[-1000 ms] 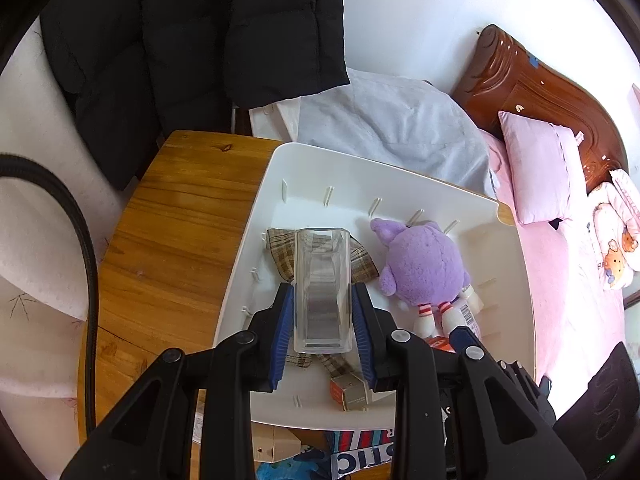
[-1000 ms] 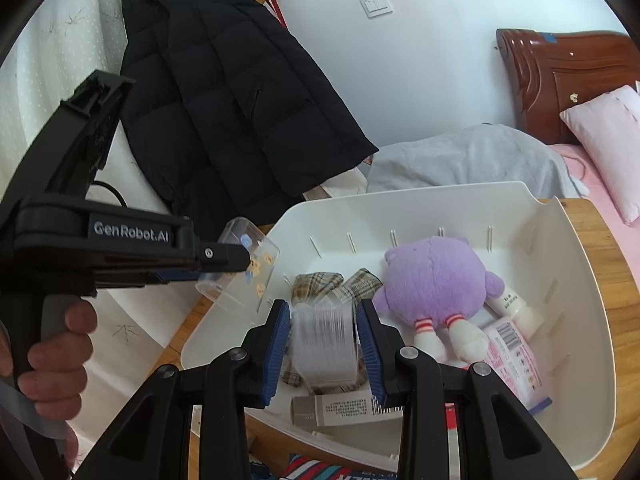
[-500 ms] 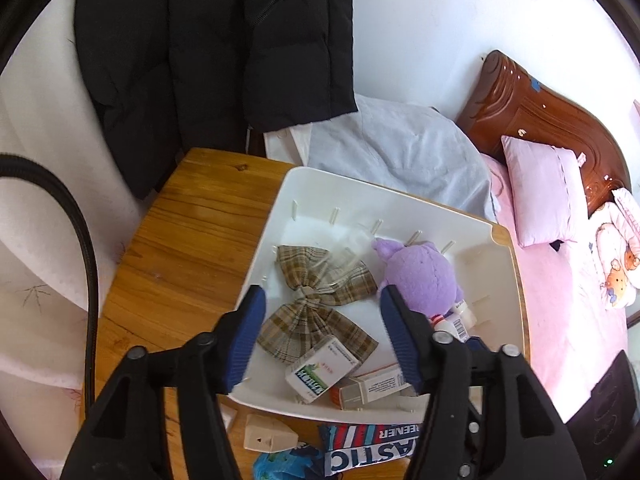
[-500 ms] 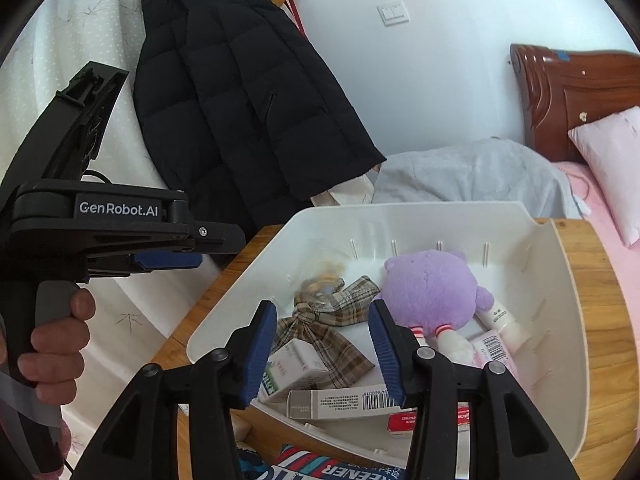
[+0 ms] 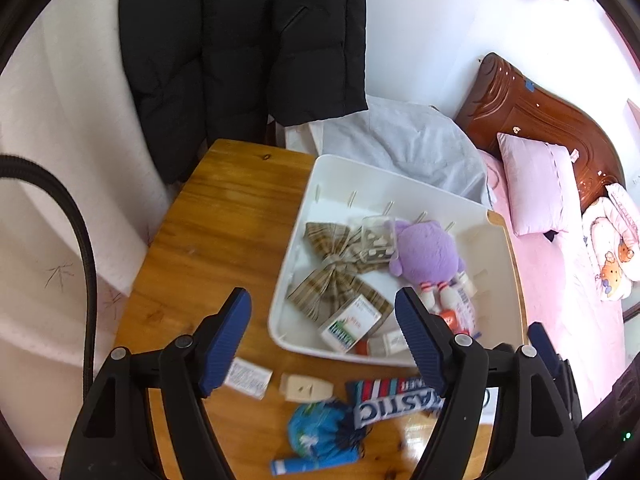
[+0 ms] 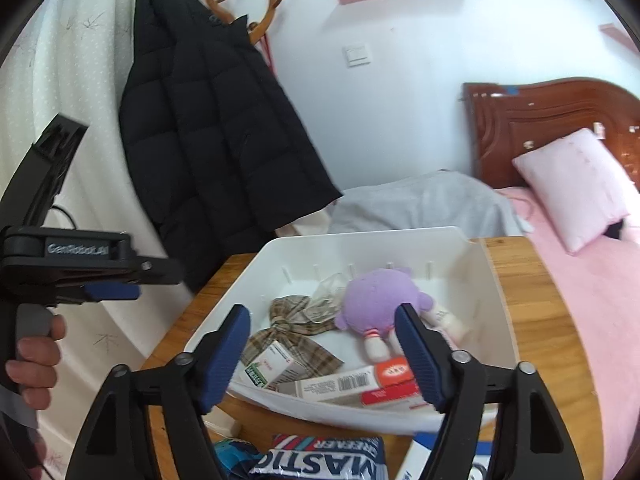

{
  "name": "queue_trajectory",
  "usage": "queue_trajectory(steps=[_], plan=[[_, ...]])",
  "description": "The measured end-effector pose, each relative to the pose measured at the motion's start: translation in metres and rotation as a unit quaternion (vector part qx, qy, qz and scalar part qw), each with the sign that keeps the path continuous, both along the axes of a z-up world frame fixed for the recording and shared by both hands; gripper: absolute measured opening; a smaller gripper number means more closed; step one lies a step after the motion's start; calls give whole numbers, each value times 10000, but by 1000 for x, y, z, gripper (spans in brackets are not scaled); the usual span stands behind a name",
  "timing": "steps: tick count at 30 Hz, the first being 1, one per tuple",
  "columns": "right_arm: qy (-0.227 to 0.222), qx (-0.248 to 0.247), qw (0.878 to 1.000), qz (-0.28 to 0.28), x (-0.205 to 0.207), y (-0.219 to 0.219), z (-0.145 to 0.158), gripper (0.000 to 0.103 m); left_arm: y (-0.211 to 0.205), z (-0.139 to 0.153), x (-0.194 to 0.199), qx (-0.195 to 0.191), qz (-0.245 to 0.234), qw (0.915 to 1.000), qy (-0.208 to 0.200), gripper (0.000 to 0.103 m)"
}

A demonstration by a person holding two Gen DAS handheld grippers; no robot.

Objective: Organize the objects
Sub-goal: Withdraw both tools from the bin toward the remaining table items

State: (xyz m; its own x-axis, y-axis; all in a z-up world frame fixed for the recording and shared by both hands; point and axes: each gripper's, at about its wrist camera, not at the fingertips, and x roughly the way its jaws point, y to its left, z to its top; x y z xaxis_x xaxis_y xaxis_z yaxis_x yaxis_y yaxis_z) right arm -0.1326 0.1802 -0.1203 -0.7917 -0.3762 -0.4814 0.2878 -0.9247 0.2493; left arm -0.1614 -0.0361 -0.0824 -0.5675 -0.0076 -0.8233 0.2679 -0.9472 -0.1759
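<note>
A wooden table (image 5: 224, 224) is carrying a white tray (image 5: 504, 280) at its far right side, near a bed with a pink pillow (image 5: 536, 184), while a black coat (image 5: 240, 40) is hanging on the wall behind.

Inside the tray, a purple plush toy (image 5: 428, 252) is lying on its back toward the far wall, with a plaid bow (image 5: 336, 276) spreading out just beside it. A clear plastic box (image 5: 378, 238) is resting between them, lying on the bow's upper wing and touching the toy. A green-and-white carton (image 5: 350, 324) is overlapping the bow's near edge, and longer cartons (image 6: 340, 384) are lying along the tray's near wall.

On the bare table in front of the tray, a striped packet (image 5: 396, 400) is sitting beside a blue pouch (image 5: 320, 432), a beige clip (image 5: 306, 387) and a paper slip (image 5: 248, 376).

The left gripper (image 5: 323, 332) is hanging above the tray's near edge with its jaws spread wide and nothing between them. The right gripper (image 6: 322, 346) is likewise gaping wide and empty over the tray's near side.
</note>
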Motion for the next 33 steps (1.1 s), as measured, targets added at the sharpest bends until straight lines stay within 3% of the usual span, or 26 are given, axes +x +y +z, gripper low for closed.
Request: queue_trajectory(steps=[13,25,31,33], plan=[[-32,536,9968,-589,52,8,-5,82,-24,-1,58,-116,64,9999,-10,80],[-156,1437,9877,-602,68,22,-27,83,-26,-36,80,68,366,9975,-595,80],[-476,1645,9836,-574,72,44,-43,83,-18,-70,82,522,627,9904,-1117,80],[-522,1714,9824,-525,73,50,-46,90,-15,-81,84,762,731,9856,-1318,80]])
